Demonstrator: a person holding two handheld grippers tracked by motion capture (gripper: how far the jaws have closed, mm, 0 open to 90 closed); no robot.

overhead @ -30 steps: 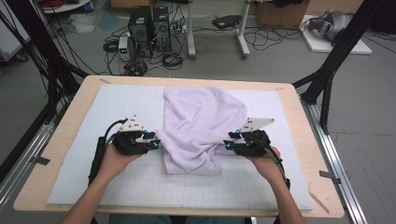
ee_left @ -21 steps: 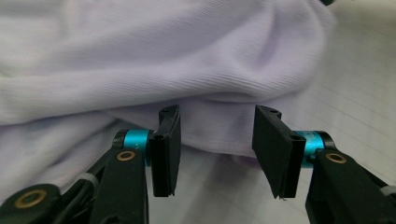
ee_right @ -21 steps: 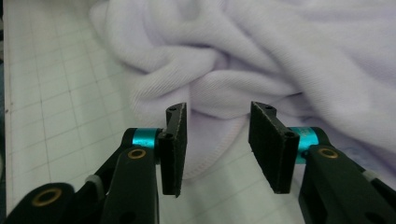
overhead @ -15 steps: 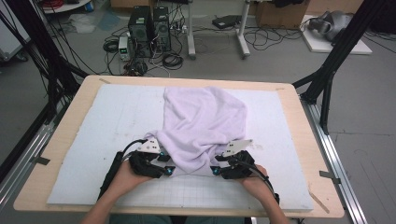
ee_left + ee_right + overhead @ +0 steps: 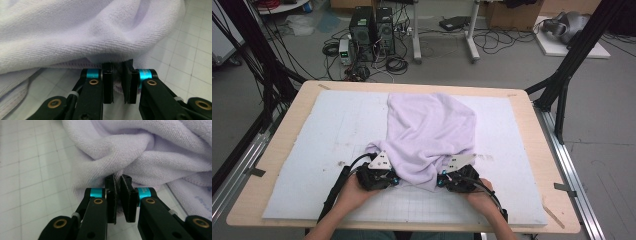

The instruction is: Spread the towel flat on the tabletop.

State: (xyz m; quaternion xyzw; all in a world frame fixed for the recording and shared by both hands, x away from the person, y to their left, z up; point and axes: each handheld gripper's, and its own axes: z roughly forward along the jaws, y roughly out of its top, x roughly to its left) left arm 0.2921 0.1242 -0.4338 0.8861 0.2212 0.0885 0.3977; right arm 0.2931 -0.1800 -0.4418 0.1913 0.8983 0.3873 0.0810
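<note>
A pale lavender towel (image 5: 432, 132) lies rumpled on the white gridded mat (image 5: 312, 150), its near edge bunched between my hands. My left gripper (image 5: 396, 180) is at the towel's near left corner. In the left gripper view its jaws have just been closing, and the left gripper (image 5: 117, 65) now pinches a fold of the towel (image 5: 75, 32) at the hem. My right gripper (image 5: 440, 181) is at the near right corner. Its jaws have also just been closing, and in the right gripper view the right gripper (image 5: 117, 180) clamps a gathered fold of the towel (image 5: 150, 150).
The mat covers most of a wooden table (image 5: 532, 130). Black frame posts (image 5: 562, 85) stand at the table's far corners. Computer towers (image 5: 372, 30) and cables sit on the floor beyond the far edge. Bare mat lies left and right of the towel.
Both hands came down and toward the near edge, drawing closer together. The jaws, open before, are now closed on the towel's near edge, which has bunched up between them.
</note>
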